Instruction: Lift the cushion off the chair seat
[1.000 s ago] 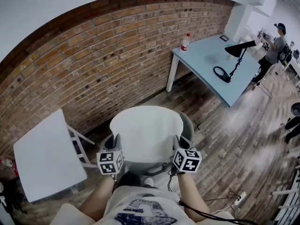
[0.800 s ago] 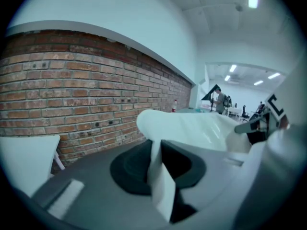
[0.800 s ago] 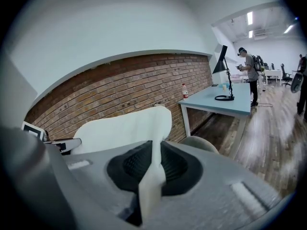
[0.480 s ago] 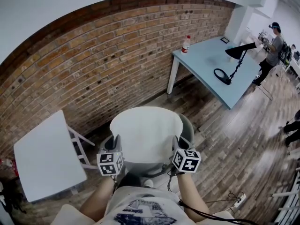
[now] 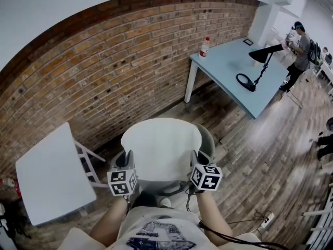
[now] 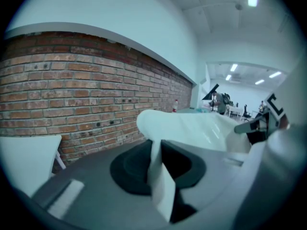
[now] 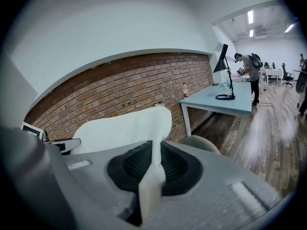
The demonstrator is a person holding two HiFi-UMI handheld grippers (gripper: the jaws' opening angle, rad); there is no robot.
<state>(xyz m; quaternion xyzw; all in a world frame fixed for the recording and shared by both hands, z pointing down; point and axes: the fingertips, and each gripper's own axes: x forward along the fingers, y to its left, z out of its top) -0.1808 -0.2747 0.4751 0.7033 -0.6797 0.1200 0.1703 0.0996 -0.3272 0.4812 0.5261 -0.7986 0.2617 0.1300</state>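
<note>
A white round cushion (image 5: 161, 147) is held level over the grey chair (image 5: 208, 138), pinched at both sides. My left gripper (image 5: 128, 161) is shut on its left edge, and my right gripper (image 5: 195, 159) is shut on its right edge. In the left gripper view a fold of the cushion (image 6: 192, 128) runs down between the closed jaws of the left gripper (image 6: 160, 186), and the right gripper (image 6: 261, 123) shows at the far side. In the right gripper view the cushion (image 7: 120, 126) is clamped the same way by the right gripper (image 7: 152, 176), with the chair (image 7: 201, 143) below it.
A brick wall runs behind the chair. A white folding table (image 5: 52, 173) stands to the left. At the back right is a light blue table (image 5: 234, 66) with a bottle (image 5: 205, 47) and a black desk lamp (image 5: 260, 61). A person (image 5: 299, 53) stands beyond it. A power strip (image 5: 264, 219) lies on the wooden floor.
Both grippers and the cushion have stayed where they were. Only the person in the background has shifted a little.
</note>
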